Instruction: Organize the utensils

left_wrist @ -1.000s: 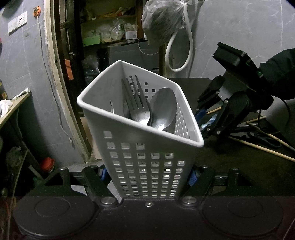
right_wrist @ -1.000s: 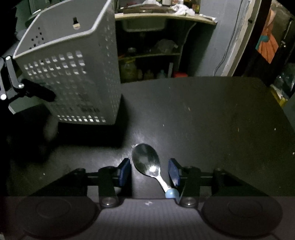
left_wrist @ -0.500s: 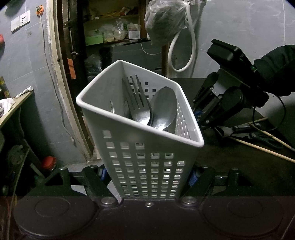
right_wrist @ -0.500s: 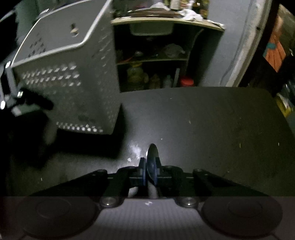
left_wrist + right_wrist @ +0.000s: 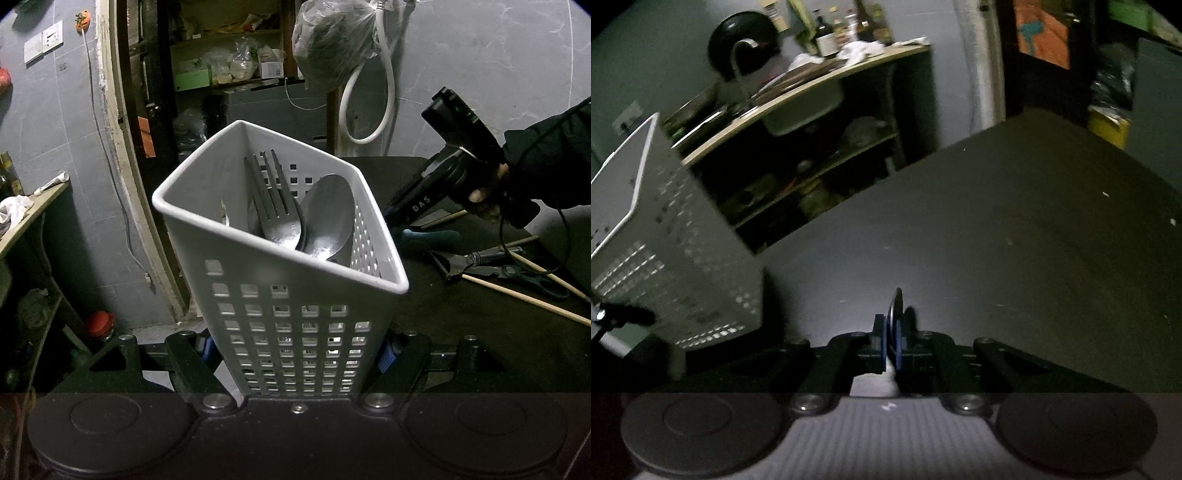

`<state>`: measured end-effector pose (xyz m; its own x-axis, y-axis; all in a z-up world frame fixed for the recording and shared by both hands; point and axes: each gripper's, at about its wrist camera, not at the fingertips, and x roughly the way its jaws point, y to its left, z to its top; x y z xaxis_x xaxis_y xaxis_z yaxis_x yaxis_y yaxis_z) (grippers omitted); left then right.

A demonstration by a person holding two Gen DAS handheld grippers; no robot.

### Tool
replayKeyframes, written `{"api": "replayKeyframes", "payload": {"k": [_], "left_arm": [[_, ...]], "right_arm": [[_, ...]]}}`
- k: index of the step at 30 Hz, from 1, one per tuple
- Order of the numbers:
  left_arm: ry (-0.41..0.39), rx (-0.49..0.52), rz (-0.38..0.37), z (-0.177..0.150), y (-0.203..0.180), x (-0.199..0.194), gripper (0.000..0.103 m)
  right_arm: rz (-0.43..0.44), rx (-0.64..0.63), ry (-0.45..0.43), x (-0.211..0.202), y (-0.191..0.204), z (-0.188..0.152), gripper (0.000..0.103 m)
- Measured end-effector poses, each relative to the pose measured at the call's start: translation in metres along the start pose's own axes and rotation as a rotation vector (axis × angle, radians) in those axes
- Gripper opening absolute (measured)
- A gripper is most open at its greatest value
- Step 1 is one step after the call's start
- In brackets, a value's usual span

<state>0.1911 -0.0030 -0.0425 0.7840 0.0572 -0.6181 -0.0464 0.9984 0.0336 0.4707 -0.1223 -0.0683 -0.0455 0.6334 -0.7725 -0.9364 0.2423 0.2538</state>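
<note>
Over the dark surface [image 5: 997, 229] right tongs [image 5: 894, 341] have just closed, pinching the spoon [image 5: 897, 308] edge-on, lifted toward the caddy [image 5: 280, 295] that left tongs [image 5: 297, 354] clamp.

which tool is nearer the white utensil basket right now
Left. The left tool grips the white utensil basket; the right tool, holding a spoon, sits apart over the table.

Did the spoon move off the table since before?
Yes. The spoon lay flat on the dark table; now the right gripper, jaws just closed, holds it edge-up.
</note>
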Motion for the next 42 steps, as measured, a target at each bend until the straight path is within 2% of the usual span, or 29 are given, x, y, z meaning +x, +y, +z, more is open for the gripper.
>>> {"api": "replayKeyframes", "payload": {"k": [7,11,16,20,25,29,32,37,42], "left_arm": [[0.000,0.004,-0.003,-0.001,0.000,-0.001,0.077],[-0.001,0.005,-0.012,0.000,0.002,0.000,0.076],[-0.003,0.007,-0.030,0.000,0.005,0.002,0.076],[-0.006,0.010,-0.041,0.000,0.009,0.003,0.076],[-0.017,0.007,-0.055,-0.003,0.012,0.006,0.076],[-0.024,0.009,-0.065,-0.004,0.014,0.008,0.076],[-0.028,0.014,-0.071,-0.004,0.014,0.009,0.076],[-0.026,0.015,-0.080,-0.006,0.017,0.011,0.076],[-0.026,0.019,-0.084,-0.004,0.019,0.013,0.076]], "right_arm": [[-0.075,-0.067,0.006,-0.001,0.010,0.003,0.005],[-0.106,-0.111,-0.072,-0.031,0.030,0.003,0.005],[-0.174,-0.088,-0.225,-0.074,0.049,0.005,0.005],[-0.248,-0.009,-0.379,-0.110,0.065,0.001,0.005],[-0.338,0.113,-0.633,-0.154,0.101,-0.004,0.005],[-0.339,0.190,-0.795,-0.178,0.126,-0.009,0.006],[-0.335,0.231,-0.875,-0.185,0.142,-0.015,0.005],[-0.311,0.272,-0.922,-0.177,0.169,-0.019,0.001],[-0.341,0.278,-0.846,-0.158,0.177,-0.026,0.000]]}}
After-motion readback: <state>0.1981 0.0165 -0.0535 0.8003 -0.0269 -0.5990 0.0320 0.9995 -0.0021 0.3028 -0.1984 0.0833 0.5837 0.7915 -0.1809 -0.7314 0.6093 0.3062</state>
